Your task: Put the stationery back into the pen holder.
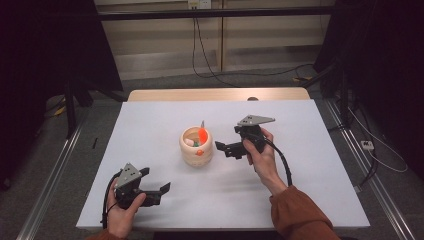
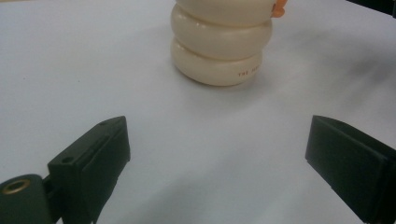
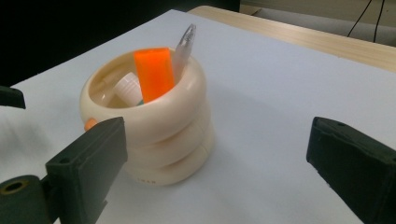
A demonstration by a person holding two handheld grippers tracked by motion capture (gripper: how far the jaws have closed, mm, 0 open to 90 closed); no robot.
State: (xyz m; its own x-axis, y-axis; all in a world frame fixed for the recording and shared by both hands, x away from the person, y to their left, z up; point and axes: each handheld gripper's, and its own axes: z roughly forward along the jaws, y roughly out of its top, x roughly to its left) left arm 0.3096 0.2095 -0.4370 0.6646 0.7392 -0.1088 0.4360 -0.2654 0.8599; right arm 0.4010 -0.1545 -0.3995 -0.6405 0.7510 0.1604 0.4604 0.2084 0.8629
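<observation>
High view: your cream ringed holder (image 1: 196,147) stands mid-table on the white table (image 1: 300,200), upright.
Contents: an orange piece (image 3: 154,72), a clear-tipped stick (image 3: 184,44) and a white cap (image 3: 127,86) stand inside.
Right gripper (image 1: 231,148): just right of the holder; your jaws are spread, pinching nothing.
Left gripper (image 1: 159,192): near-left, well apart from the holder; jaws spread, nothing between them.
Progress: judging by this, the items are already in; you have only to withdraw.

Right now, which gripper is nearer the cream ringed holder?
Right. The right gripper sits just beside the cream ringed holder, jaws open toward it, not touching. The left gripper rests near the table's front edge, well short of it, also open.
</observation>
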